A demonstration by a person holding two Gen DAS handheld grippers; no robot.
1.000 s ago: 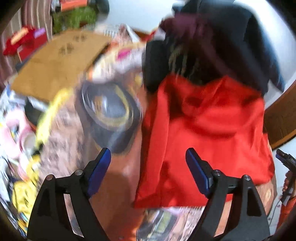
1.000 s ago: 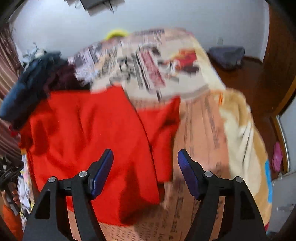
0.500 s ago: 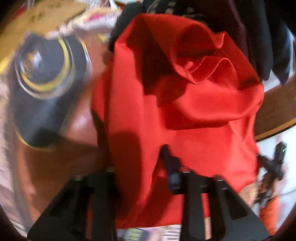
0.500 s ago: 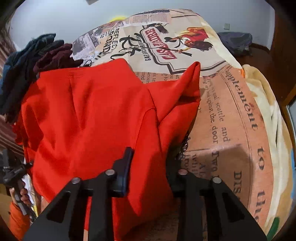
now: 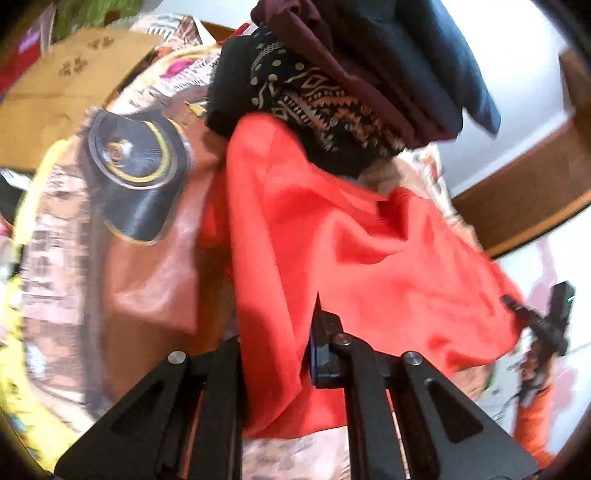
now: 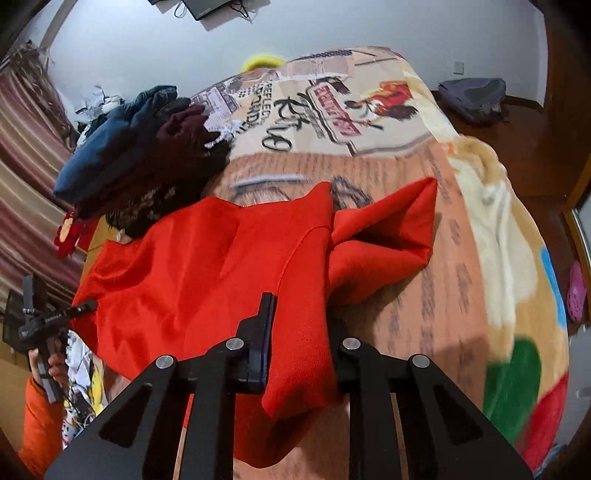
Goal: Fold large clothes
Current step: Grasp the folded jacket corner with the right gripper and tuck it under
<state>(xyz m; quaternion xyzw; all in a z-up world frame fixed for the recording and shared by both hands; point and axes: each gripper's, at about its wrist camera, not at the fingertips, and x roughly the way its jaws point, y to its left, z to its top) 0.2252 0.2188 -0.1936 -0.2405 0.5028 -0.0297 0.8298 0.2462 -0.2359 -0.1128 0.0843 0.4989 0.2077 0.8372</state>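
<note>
1. My left hand-held gripper [image 5: 275,354] is clamped on one edge of the red garment [image 5: 354,266].
2. My right hand-held gripper [image 6: 301,350] pinches another bunched edge (cloth hides one finger).
3. The garment sprawls over the printed blanket [image 6: 461,229] on the bed.
4. Beyond it: a pile of dark clothes [image 6: 147,147].

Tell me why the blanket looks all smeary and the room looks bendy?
Left wrist view: motion blur smears the printed blanket on the left, while the red garment near the fingers stays sharper. Right wrist view: the blanket's lettering at right blurs, and the fisheye lens curves the white wall and darkens the corners.
</note>
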